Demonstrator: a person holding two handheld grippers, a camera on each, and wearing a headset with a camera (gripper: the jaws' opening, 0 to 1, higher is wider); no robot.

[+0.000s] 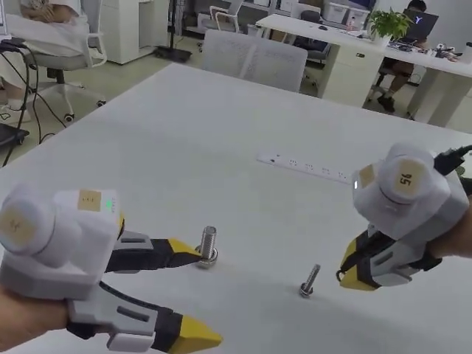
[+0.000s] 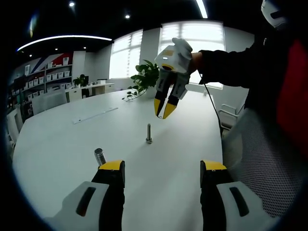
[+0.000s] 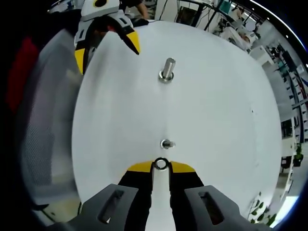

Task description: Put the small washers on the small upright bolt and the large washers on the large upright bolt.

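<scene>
- We hold the right gripper (image 3: pixel 161 167) with its jaws pressed in on a washer (image 3: pixel 161 159), and the ring sits pinched between the yellow tips.
- In the right gripper view the small bolt (image 3: pixel 167 144) stands on the white table (image 3: pixel 216 120) at 12 o'clock from the washer. It is just beyond the ring and apart from it.
- The large bolt (image 3: pixel 167 70) also stands upright, farther out along the same 12 o'clock line and well apart from the small one.
- In the head view the right gripper (image 1: pixel 352 280) hangs above the table at 3 o'clock from the small bolt (image 1: pixel 310 280), near it.
- Our left gripper (image 1: pixel 193 295) has its jaws spread wide and carries nothing.
- Its upper yellow tip lies just beside the large bolt (image 1: pixel 208 247), at 9 o'clock from it; we cannot tell whether they touch.
- In the left gripper view the large bolt (image 2: pixel 99 156) rises at 10 o'clock from the left jaw tip. The small bolt (image 2: pixel 148 134) stands at 12 o'clock, under the tips of the right gripper (image 2: pixel 163 109).
- A white power strip (image 1: pixel 306 167) lies flat at 12 o'clock from the small bolt, well apart from both bolts.
</scene>
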